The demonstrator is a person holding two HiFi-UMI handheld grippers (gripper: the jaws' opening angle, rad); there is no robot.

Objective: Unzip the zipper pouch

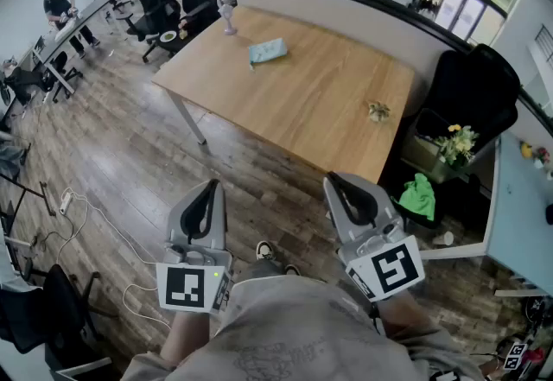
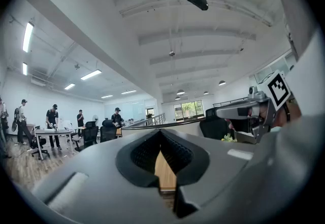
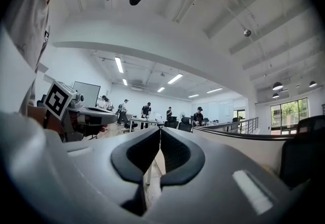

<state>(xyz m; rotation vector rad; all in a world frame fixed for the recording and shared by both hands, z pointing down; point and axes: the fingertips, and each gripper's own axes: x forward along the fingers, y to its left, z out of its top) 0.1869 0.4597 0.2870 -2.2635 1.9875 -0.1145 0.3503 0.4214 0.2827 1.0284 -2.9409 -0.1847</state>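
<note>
I have my left claw (image 1: 211, 186) and right claw (image 1: 333, 180) both closed and empty, since the pouch (image 1: 268, 51) lies well ahead of them on the bench (image 1: 328, 107), out of reach.

Tabletop (image 1: 302, 103) is mostly bare wood, open from the near and left edges. Only three things sit on it, well apart:
- teal pouch (image 1: 268, 51), far-left area
- small pale figurine (image 1: 227, 18) at the far-left corner, near the pouch
- small crumpled brownish bit (image 1: 378, 111) near the right edge

Far edge is blocked full length by a curved partition wall (image 1: 346, 12). Right end is crowded: black chair (image 1: 475, 90), potted flowers (image 1: 456, 144), green cloth (image 1: 419, 196). The floor (image 1: 259, 189) between the left gripper (image 1: 207, 198), the right gripper (image 1: 346, 193) and the near edge is open. A white cable (image 1: 86, 215) lies off to the left.
</note>
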